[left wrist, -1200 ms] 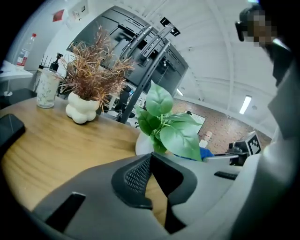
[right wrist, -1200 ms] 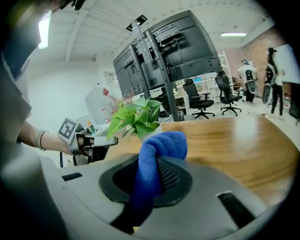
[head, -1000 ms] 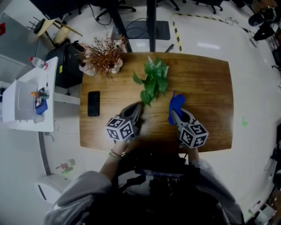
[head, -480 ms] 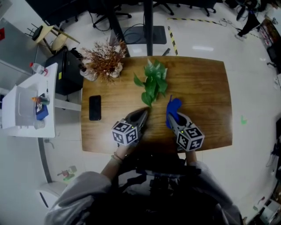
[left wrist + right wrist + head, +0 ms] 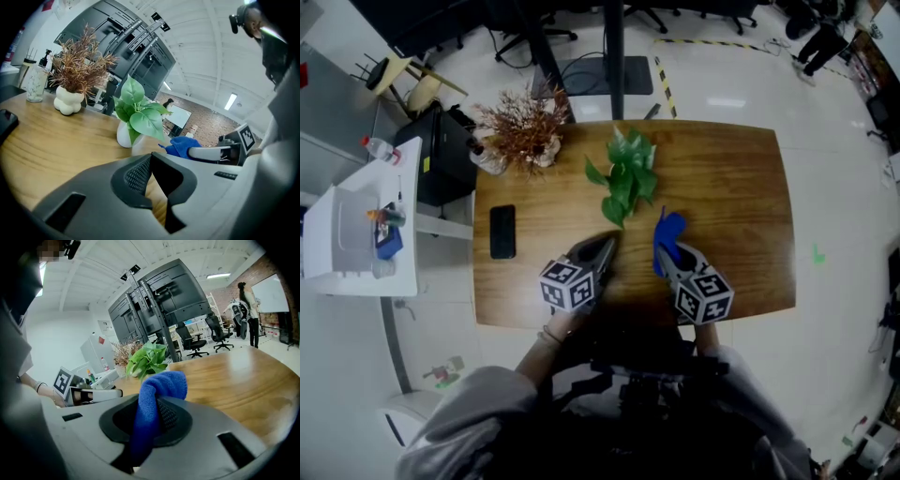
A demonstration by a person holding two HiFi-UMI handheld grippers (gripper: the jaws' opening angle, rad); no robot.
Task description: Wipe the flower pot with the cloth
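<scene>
A green leafy plant (image 5: pixel 626 173) stands mid-table; its leaves hide the pot from above. In the left gripper view its white flower pot (image 5: pixel 123 136) shows under the leaves, well ahead of the jaws. My right gripper (image 5: pixel 664 248) is shut on the blue cloth (image 5: pixel 157 394), which bulges out past the jaw tips just right of the plant. My left gripper (image 5: pixel 150 157) is shut with nothing in it, short of the pot on the plant's near left side. Both grippers hover near the table's front edge, apart from the pot.
A dried brown plant in a lumpy white vase (image 5: pixel 520 127) stands at the table's far left corner. A black phone (image 5: pixel 502 232) lies near the left edge. A white side table (image 5: pixel 361 220) with small items stands to the left of the wooden table (image 5: pixel 731 187).
Both grippers have drawn back slightly toward the near edge over the second. The cloth stays held in the right gripper. The plant has not moved.
</scene>
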